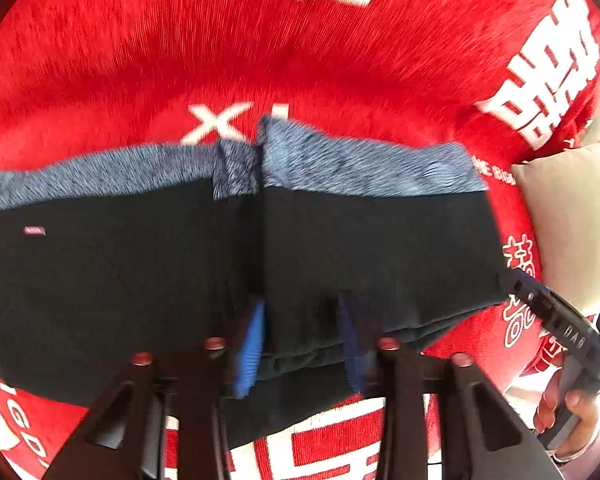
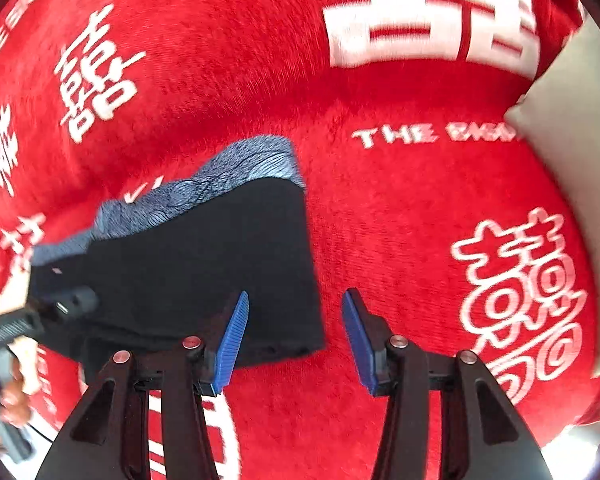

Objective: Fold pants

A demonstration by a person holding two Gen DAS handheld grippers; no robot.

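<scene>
Black pants (image 1: 120, 280) with a blue-grey patterned waistband (image 1: 340, 160) lie on a red blanket. In the left wrist view a folded layer lies over the flat part, and my left gripper (image 1: 304, 344) stands with its blue fingers apart around the near edge of that layer. In the right wrist view the pants (image 2: 204, 264) lie left of centre. My right gripper (image 2: 296, 340) is open and empty, just above the near right corner of the pants. The right gripper also shows at the right edge of the left wrist view (image 1: 556, 320).
The red blanket (image 2: 380, 200) with white characters and lettering covers the whole surface. A beige cushion (image 2: 580, 184) lies at the right edge. A hand (image 1: 568, 412) holds the right gripper's handle.
</scene>
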